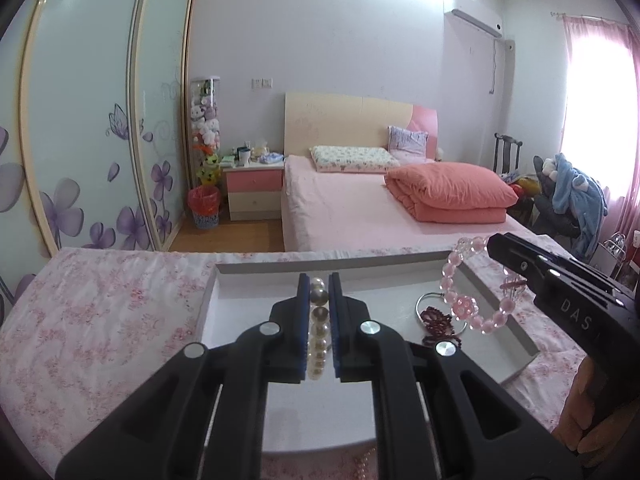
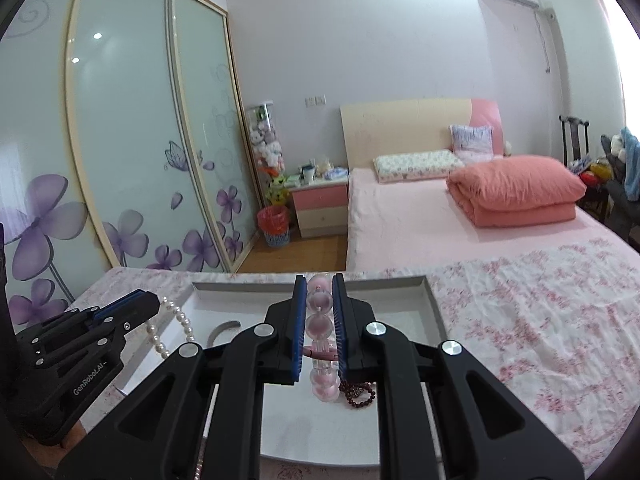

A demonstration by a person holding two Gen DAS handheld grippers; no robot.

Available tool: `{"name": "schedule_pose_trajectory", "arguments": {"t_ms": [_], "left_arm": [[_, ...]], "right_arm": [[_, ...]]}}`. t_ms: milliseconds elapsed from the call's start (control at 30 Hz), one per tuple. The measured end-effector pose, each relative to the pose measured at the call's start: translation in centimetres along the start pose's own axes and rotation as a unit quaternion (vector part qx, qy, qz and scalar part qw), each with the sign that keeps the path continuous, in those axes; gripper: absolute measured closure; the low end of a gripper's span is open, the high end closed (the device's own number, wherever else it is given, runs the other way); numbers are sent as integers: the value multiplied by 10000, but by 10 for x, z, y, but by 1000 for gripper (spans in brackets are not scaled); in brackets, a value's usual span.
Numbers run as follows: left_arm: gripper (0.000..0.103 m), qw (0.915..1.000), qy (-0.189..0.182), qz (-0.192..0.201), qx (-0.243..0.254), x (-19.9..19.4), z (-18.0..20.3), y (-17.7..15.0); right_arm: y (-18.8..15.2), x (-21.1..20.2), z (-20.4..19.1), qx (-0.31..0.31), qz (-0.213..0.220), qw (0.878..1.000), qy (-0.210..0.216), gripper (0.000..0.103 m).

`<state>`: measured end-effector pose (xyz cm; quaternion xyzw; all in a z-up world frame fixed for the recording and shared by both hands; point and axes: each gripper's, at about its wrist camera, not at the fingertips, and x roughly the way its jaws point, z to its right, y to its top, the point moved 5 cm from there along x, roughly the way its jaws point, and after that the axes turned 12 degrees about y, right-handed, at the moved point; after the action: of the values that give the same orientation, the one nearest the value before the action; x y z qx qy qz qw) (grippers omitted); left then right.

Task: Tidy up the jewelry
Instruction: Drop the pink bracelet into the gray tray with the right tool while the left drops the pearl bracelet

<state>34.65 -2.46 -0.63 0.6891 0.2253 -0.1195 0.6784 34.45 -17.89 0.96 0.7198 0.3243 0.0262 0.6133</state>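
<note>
My left gripper is shut on a white pearl bracelet and holds it over the left part of a shallow white tray. It also shows in the right wrist view, with the pearls hanging from it. My right gripper is shut on a pink bead bracelet; in the left wrist view this gripper holds the pink bracelet above the tray's right part. A dark red bead bracelet and a silver ring bangle lie in the tray.
The tray sits on a table with a pink floral cloth. Beyond it are a bed with a folded salmon quilt, a nightstand, a red bin and sliding wardrobe doors on the left.
</note>
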Motion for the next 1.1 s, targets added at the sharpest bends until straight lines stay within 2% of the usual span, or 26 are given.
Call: {"name": "schedule_pose_trajectory", "arguments": {"t_ms": [367,400,467,500,800,1100], "left_arm": [[93,9991,-30,-410,-103,35,0,-11],[92,9990,-42,-434,-136,37,-2,-12],[90,9986,-68,-476,-206,38,-4,-12],[87,9985,-69,-486,-251,39,-7,-11],[84,9980,88,-359,-506,24,-37,4],[81,9985,267,-299,-381,-10,-65,-8]], "right_arm": [[-17,26,14,357,-489,9982,1,87],[-19,27,16,434,-539,9976,30,85],[-18,27,18,506,-555,9972,14,69],[-17,25,18,515,-519,9973,11,67],[-9,7,17,524,-366,9979,-56,67],[-17,-19,8,403,-442,9982,-19,67]]}}
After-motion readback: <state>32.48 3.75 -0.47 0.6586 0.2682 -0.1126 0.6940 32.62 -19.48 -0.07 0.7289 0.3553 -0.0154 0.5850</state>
